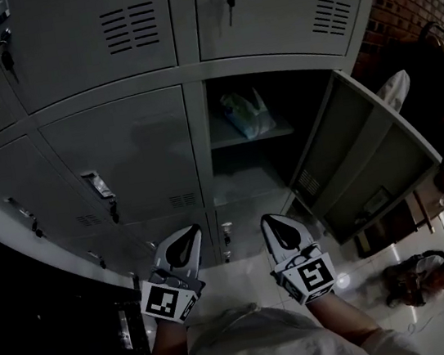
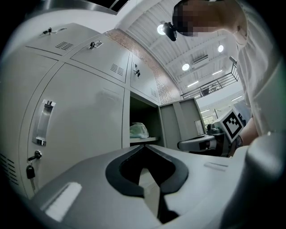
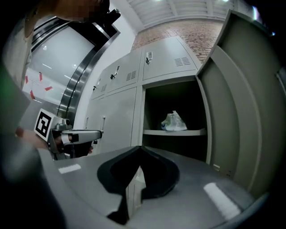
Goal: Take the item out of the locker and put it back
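L gripper (image 1: 191, 232) closed, R gripper (image 1: 267, 221) closed, empty

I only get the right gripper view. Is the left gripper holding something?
Observer: No. Its own view shows the left gripper with its fingers together and nothing between them.
Operator: Is anything lying on the floor?
Observer: Yes. The head view shows what looks like a dark bag on the floor, to the right of the open door.
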`<state>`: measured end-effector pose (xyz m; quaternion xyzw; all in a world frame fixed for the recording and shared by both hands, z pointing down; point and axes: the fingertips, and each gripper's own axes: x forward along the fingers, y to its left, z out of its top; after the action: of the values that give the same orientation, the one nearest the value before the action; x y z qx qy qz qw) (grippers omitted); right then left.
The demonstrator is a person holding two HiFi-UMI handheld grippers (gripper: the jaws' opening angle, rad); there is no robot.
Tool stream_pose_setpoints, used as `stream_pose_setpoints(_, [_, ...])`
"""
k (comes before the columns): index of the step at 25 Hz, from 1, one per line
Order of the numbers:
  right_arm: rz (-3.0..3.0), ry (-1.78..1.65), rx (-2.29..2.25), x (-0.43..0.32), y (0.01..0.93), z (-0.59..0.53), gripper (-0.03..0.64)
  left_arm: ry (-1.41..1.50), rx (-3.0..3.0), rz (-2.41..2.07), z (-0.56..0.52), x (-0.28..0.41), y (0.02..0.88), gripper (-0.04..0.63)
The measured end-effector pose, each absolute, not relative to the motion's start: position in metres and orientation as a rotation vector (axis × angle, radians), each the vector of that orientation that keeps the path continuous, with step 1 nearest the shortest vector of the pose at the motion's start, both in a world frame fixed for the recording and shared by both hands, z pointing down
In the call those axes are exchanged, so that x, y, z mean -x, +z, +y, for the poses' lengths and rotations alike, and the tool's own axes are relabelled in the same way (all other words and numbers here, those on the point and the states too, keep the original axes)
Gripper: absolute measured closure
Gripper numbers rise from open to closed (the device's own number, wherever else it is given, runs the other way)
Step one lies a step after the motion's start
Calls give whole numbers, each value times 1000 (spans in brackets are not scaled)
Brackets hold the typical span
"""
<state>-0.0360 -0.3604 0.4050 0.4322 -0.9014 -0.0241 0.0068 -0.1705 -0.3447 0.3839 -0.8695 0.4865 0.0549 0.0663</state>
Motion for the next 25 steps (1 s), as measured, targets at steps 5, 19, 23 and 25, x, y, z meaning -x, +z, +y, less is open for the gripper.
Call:
stream_pose_setpoints(5, [-2783,44,-1383,31,422,-344,619,133,2647,1449,-329,168,393,597])
stream_pose_setpoints(19, [-2819,110,-1361,21,438,-255,619,86,2643,1480,-237,159,418,597])
stream_pose_setpoints(23, [-2829,167,-1309,2,454,-201,620,19,2645,1491,-186,133,432,597])
stream_pose_setpoints(25, [-2834,181,-1278,-11,458,-169,619,33,2644,1521,-156,119,435,597])
